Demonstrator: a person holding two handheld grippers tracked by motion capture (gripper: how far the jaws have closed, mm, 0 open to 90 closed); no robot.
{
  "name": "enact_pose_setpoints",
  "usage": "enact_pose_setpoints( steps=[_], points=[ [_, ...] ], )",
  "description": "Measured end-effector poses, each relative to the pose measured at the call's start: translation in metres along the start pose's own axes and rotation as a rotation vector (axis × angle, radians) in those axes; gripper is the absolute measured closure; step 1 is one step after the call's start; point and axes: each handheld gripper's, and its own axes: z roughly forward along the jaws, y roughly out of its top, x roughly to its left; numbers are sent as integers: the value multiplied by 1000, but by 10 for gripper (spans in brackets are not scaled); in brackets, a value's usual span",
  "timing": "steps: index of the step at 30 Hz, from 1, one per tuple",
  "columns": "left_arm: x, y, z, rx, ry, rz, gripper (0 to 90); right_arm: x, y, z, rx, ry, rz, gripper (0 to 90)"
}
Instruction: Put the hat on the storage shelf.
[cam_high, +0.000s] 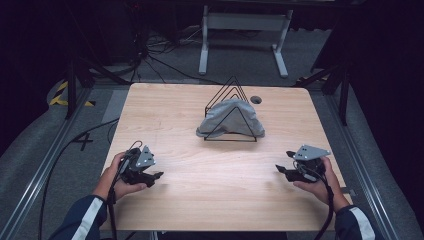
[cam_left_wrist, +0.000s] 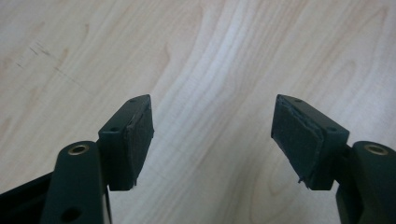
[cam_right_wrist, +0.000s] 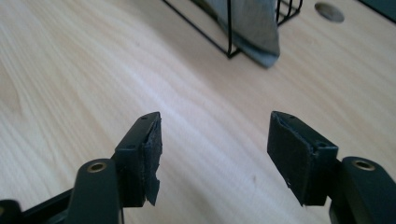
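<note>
A grey cloth (cam_high: 229, 119) is draped over a black wire rack (cam_high: 231, 95) of triangular dividers at the far middle of the wooden table (cam_high: 200, 200). My left gripper (cam_high: 156, 176) hovers low near the front left, held by a hand, jaws open with bare wood between the pads (cam_left_wrist: 140, 135). My right gripper (cam_high: 281, 171) is near the front right, also open and holding nothing. In the right gripper view the rack (cam_right_wrist: 229, 28) and the cloth's hanging edge (cam_right_wrist: 252, 28) lie ahead, well apart from the open gripper (cam_right_wrist: 215, 149). The left gripper (cam_left_wrist: 212, 135) faces plain tabletop.
A round cable hole (cam_high: 256, 99) sits in the table just right of the rack, also seen as a hole (cam_right_wrist: 329, 11) in the right gripper view. Beyond the table stands a white frame (cam_high: 243, 35), with cables on the grey floor.
</note>
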Motion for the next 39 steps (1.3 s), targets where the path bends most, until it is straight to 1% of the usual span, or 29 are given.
enact_pose_setpoints(
  steps=[2,3,4,5,6,7,8,9,10,11,12,13,14,16,19,22,24,29,39],
  points=[
    [-2,-10,1,-11,-24,-14,289,1,-13,0,16,10,11,340],
    [-5,-18,4,-14,-41,-26,284,2,-23,-2,20,17,43,337],
    [-6,-23,6,-21,-51,-39,283,1,-28,-3,14,26,68,331],
    [-6,-23,6,-21,-51,-39,280,1,-28,-3,14,26,68,331],
    [-7,-27,8,-19,-61,-43,270,1,-40,-3,10,34,102,314],
    [-8,-32,10,-17,-66,-49,270,1,-40,-3,10,34,102,314],
    [-9,-39,12,-55,-87,-92,262,1,-49,-2,8,27,125,292],
    [-8,-43,12,-79,-92,-110,261,2,-53,-2,2,20,144,289],
    [-7,-46,13,-86,-101,-132,254,2,-57,-1,0,10,158,274],
    [-7,-46,13,-86,-101,-132,235,2,-60,1,7,6,167,246],
    [-4,-51,15,-111,-110,-186,212,1,-64,2,-6,13,183,235],
    [-4,-51,16,-113,-103,-208,200,-1,-66,2,-6,31,206,231],
    [-4,-51,15,-109,-99,-202,194,-2,-66,2,-1,33,219,224],
    [-5,-51,15,-108,-96,-203,192,-2,-66,2,1,28,227,214],
    [-5,-50,16,-111,-94,-208,181,-2,-66,3,4,37,218,185],
    [-4,-50,15,-98,-94,-207,175,-3,-65,4,10,31,224,161],
    [-5,-50,16,-97,-96,-213,170,-3,-65,4,12,29,225,157],
    [-4,-50,16,-99,-90,-209,157,-3,-65,4,14,29,228,153],
    [-5,-49,17,-100,-89,-217,152,-3,-64,5,13,28,232,152]
  ],
)
